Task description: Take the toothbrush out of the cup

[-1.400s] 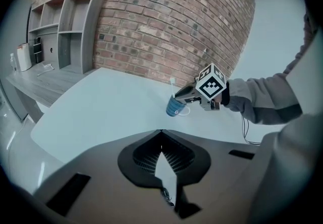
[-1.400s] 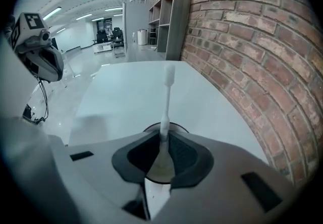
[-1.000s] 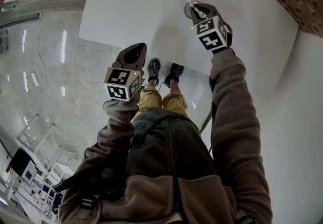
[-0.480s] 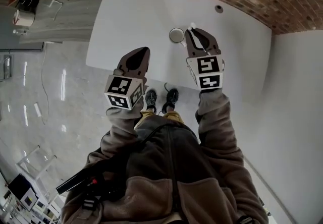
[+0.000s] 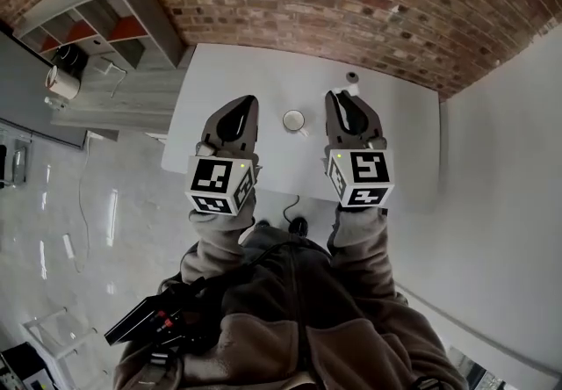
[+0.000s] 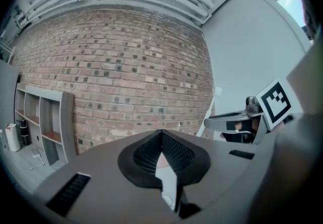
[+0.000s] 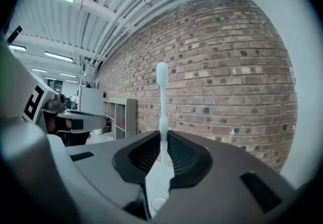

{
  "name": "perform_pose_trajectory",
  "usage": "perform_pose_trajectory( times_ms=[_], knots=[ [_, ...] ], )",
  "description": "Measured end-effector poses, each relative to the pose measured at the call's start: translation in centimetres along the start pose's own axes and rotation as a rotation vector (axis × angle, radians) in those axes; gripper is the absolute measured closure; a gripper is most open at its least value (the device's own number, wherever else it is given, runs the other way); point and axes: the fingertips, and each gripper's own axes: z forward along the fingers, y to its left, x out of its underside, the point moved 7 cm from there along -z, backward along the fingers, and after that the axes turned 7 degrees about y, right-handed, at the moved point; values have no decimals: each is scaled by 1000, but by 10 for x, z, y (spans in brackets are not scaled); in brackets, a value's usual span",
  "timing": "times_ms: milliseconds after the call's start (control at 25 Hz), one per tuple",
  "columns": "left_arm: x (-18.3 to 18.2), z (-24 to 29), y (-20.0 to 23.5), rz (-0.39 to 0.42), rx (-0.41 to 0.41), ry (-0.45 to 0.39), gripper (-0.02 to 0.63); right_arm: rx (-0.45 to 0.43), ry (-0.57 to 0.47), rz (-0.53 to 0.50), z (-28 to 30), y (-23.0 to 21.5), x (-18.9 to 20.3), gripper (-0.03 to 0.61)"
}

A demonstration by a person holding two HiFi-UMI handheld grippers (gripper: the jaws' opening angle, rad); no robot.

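The brick wall (image 5: 351, 2) fills the far side of your view, and the white table (image 5: 404, 133) stands against its foot, with a grey shelf unit (image 5: 105, 19) off to your left. You hold both grippers out over the table, side by side and well apart, each with its marker cube turned up toward you. Your left gripper (image 5: 239, 104) is clenched on nothing. In the left gripper view its two dark ribbed pads (image 6: 146, 152) meet at the tips, leaving only a narrow wedge of pale table showing lower down between them. Your right gripper (image 5: 339, 98) is clamped on the toothbrush (image 7: 162, 112). In the right gripper view the jaws pinch the flat white handle low down. The thin neck rises straight up out of them, and the small rounded head stands against the brickwork above. The cup (image 5: 293, 121) sits on the table between the two grippers in the head view, nearer the far edge than the near one, and neither gripper touches it. The toothbrush is already out of the cup, carried in the right gripper's jaws off to the cup's right. In the head view it is too small to pick out with any certainty past the right gripper's tips.
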Motion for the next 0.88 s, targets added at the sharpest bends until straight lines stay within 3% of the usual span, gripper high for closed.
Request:
perform_pose_trajectory(
  times_ms=[400, 880],
  knots=[
    [-77, -10, -25, 87, 25, -188, 610, 45, -199, -55, -45, -9, -67, 529],
    [-129, -17, -50, 167, 78, -317, 611, 81, -355, -92, -74, -25, -110, 529]
  ],
)
